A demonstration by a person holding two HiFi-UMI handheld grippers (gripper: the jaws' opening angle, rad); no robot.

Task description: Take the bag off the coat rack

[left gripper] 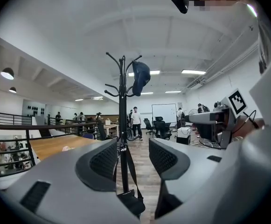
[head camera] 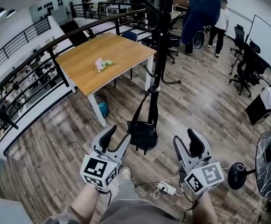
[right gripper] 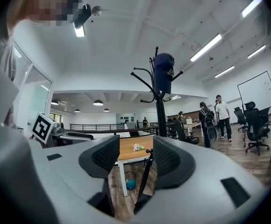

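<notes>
both grippers empty, jaws wide apart. left gripper (head camera: 118, 136) and right gripper (head camera: 186, 143) are held low in front of the person, either side of the bag (head camera: 143, 134), near it but not touching. the bag is black and hangs low on the coat rack (head camera: 159, 55), close to the floor, on a long strap (head camera: 142, 105) that runs up to a low hook on the pole. in the left gripper view the strap and pole sit in line between the jaws, well beyond them, not gripped.

task not started, looks like the approach.

risks, as i judge them: pulling the bag outward instead of lifting the strap clear could catch it on the hook and tip the thin rack. a dark blue item (head camera: 200, 8) hangs at the top and could drop if the pole shakes. gripping the soft bag body may let it slip. a cable and plug block (head camera: 165, 187) lie on the floor by the feet, a trip hazard.
</notes>
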